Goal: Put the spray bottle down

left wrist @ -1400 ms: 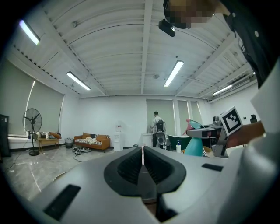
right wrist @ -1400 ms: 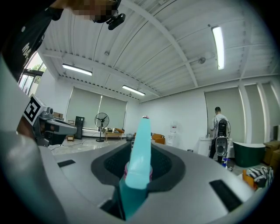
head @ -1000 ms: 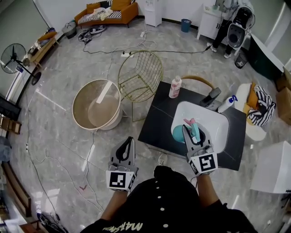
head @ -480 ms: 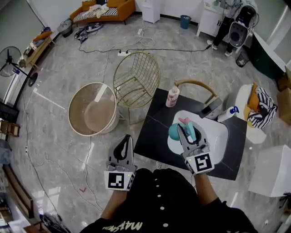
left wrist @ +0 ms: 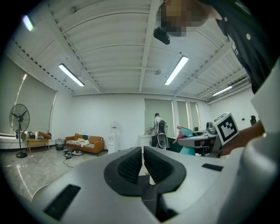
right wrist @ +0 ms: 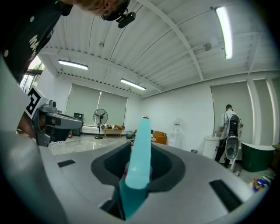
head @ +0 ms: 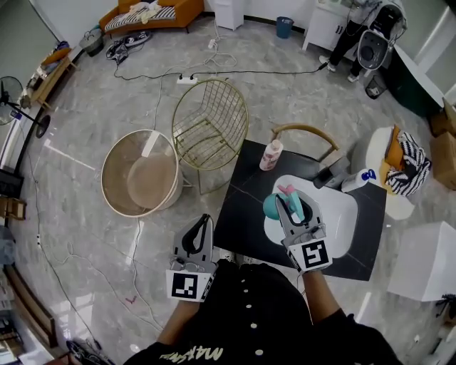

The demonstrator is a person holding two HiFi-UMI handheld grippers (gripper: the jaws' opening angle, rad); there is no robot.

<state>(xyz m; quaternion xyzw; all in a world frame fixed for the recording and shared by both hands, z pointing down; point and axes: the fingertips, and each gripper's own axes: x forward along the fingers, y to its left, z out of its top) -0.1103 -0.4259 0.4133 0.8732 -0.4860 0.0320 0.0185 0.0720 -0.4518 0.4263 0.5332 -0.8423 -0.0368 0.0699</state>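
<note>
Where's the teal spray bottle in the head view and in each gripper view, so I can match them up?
Head view: spray bottle right of centre, in the right gripper.
Left gripper view: spray bottle small, at mid-right.
Right gripper view: spray bottle dead centre, between the fingers.
Shared landmark: orange sofa by the far wall, in all three.

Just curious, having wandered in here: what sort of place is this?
Probably a big open studio staged like a home: an orange sofa, a gold wire chair and a white basin in a black counter.
</note>
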